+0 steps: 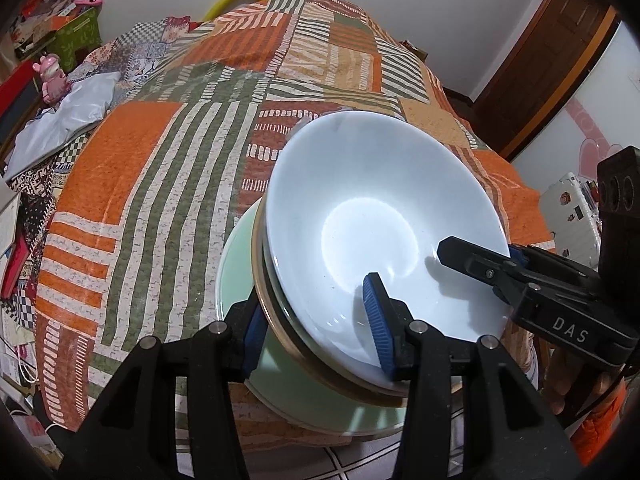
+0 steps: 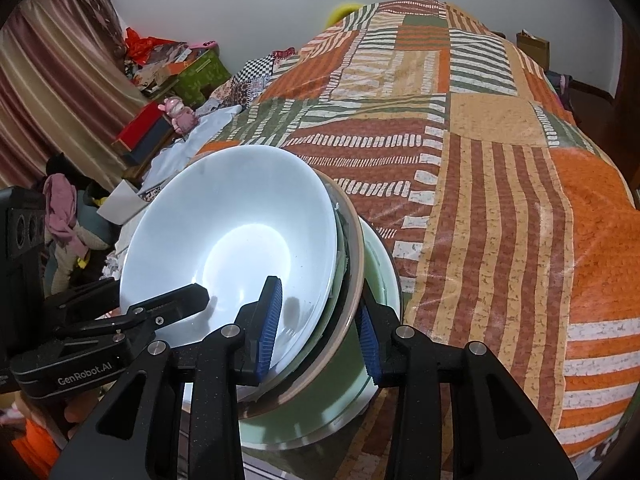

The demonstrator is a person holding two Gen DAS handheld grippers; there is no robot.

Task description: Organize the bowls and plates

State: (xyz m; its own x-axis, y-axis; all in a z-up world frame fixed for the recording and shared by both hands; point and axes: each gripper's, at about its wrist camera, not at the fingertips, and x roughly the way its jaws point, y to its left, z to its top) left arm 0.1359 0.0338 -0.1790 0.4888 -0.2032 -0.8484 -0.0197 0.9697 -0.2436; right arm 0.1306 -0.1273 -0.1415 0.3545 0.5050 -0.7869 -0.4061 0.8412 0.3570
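A white bowl (image 1: 384, 216) (image 2: 236, 240) tops a nested stack of bowls; the one under it has a brown rim (image 1: 280, 332) (image 2: 356, 280). The stack tilts over a pale green plate (image 1: 236, 280) (image 2: 384, 264) near the table's front edge. My left gripper (image 1: 316, 328) is shut on the stack's near rim, one blue pad inside the white bowl and one outside the brown rim. My right gripper (image 2: 320, 332) is shut on the opposite rim in the same way. Each gripper also shows in the other view: the right gripper (image 1: 472, 264) and the left gripper (image 2: 188, 296), each with a finger inside the white bowl.
An orange, green and brown patchwork cloth (image 1: 168, 184) (image 2: 500, 200) covers the table. A pink figurine (image 1: 52, 76) (image 2: 180, 114), a green box (image 2: 200, 76) and piled clutter lie beyond the table's left side. A wooden door (image 1: 560, 52) and a white case (image 1: 568, 212) are at the right.
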